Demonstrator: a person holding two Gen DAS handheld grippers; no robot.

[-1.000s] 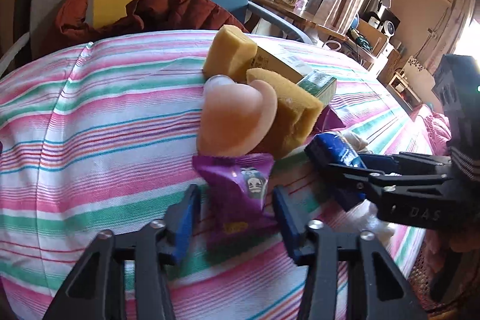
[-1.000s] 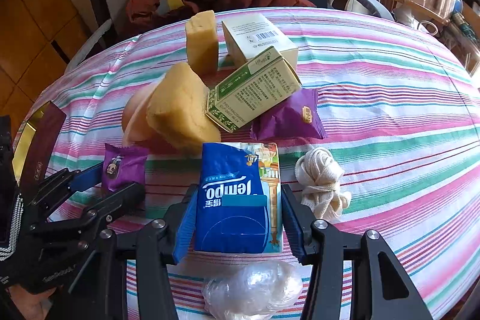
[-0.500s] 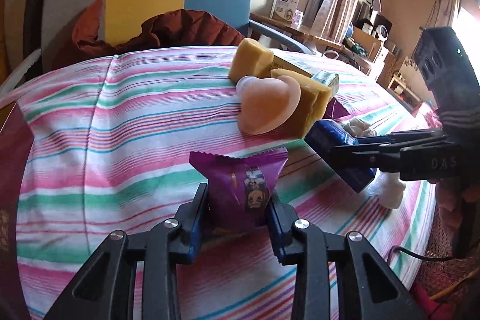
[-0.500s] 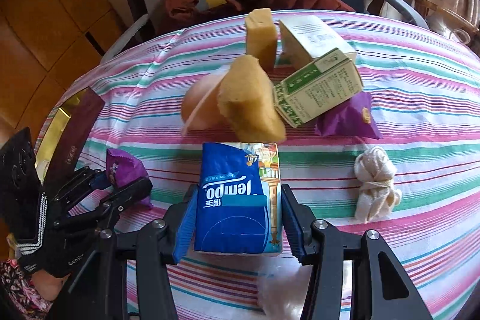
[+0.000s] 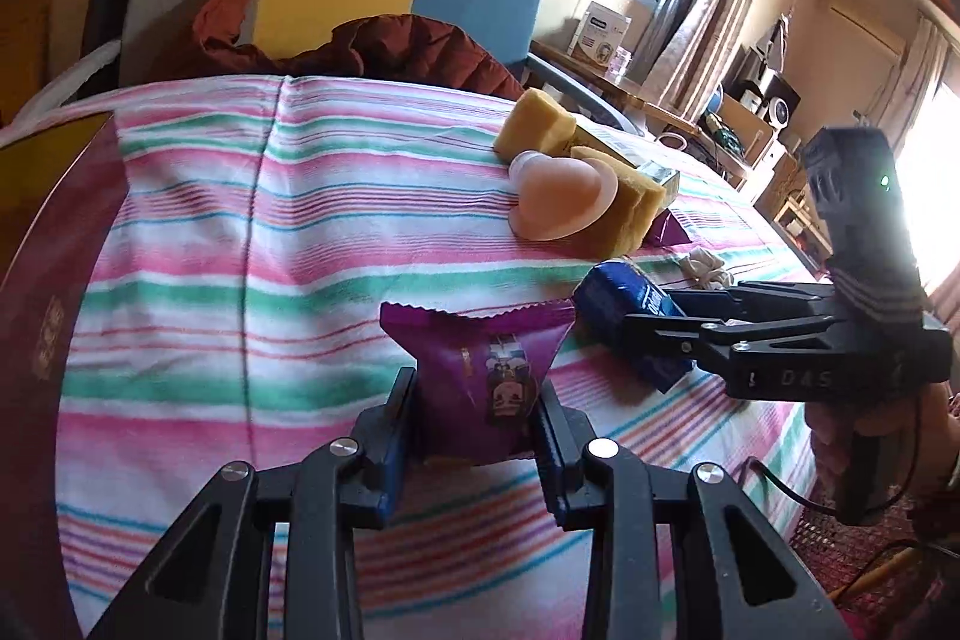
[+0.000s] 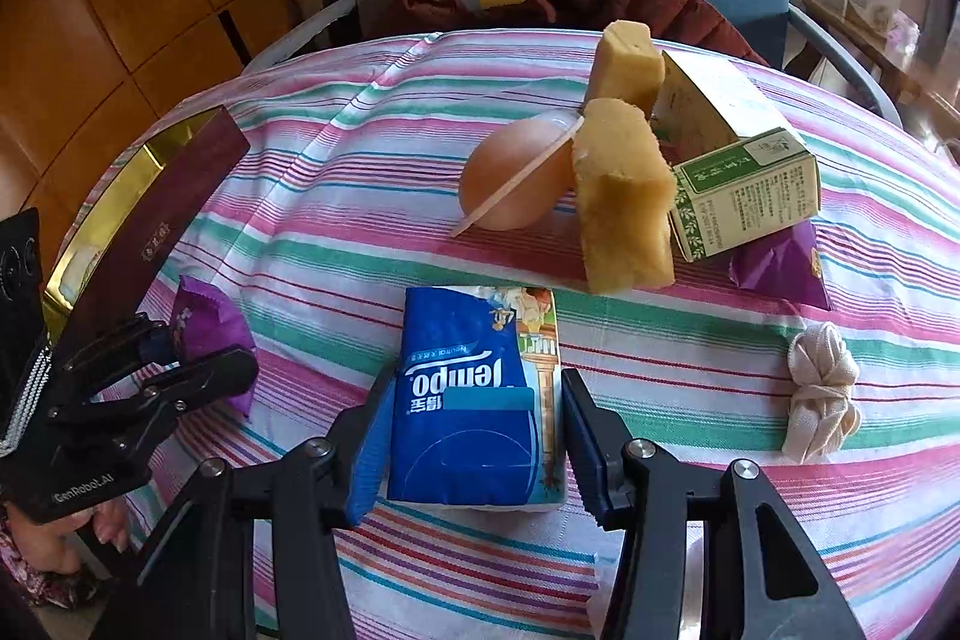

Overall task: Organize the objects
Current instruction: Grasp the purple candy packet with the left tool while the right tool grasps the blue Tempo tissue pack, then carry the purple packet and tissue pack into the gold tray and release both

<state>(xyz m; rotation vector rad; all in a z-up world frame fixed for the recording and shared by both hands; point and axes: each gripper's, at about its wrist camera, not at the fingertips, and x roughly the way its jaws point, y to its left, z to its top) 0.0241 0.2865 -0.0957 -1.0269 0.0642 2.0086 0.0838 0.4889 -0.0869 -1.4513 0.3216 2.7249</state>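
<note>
1. The purple snack packet (image 5: 480, 388) sits pinched between the left claw (image 5: 477, 436) pads, whose jaws have just been closing on it.
2. The blue tissue pack (image 6: 480, 400) is clamped in the right claw (image 6: 474, 436).
3. Ahead of both on the striped table (image 6: 360, 220) lie sponges (image 6: 624, 196), a pink heart-shaped dish (image 5: 558, 202) and a green carton (image 6: 744, 196).

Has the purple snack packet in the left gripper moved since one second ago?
Yes. The purple snack packet, clamped in the left gripper, has been carried away from the peach heart-shaped container toward the dark red box.
</note>
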